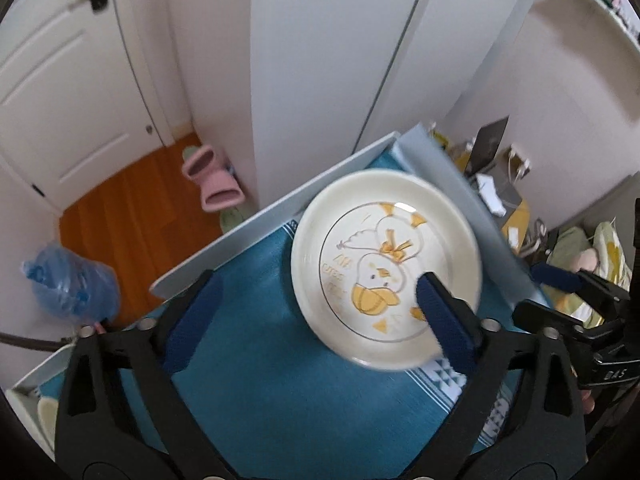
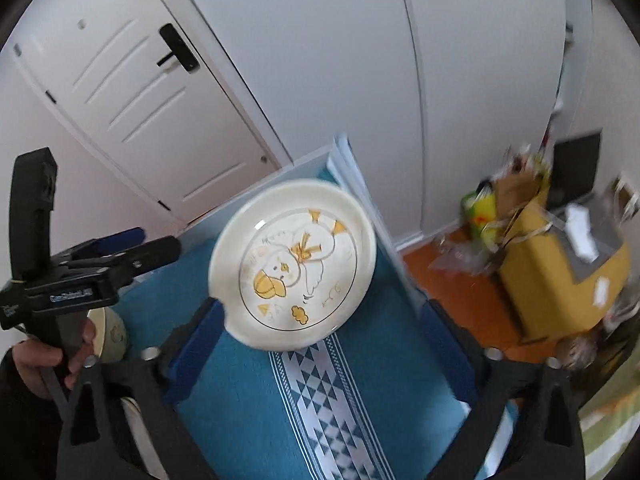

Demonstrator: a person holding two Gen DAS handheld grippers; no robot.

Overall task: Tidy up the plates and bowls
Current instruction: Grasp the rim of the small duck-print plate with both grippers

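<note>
Left gripper point(image 1: 316, 304) open, plate point(image 1: 386, 268) ahead, right side

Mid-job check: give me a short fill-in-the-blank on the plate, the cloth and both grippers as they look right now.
1. The plate lies on a ____ cloth.
2. The drawing on the plate shows a ____.
3. The jaws of the left gripper stand ____.
4. The right gripper holds ____.

Missing words: blue; duck; open; nothing
</note>
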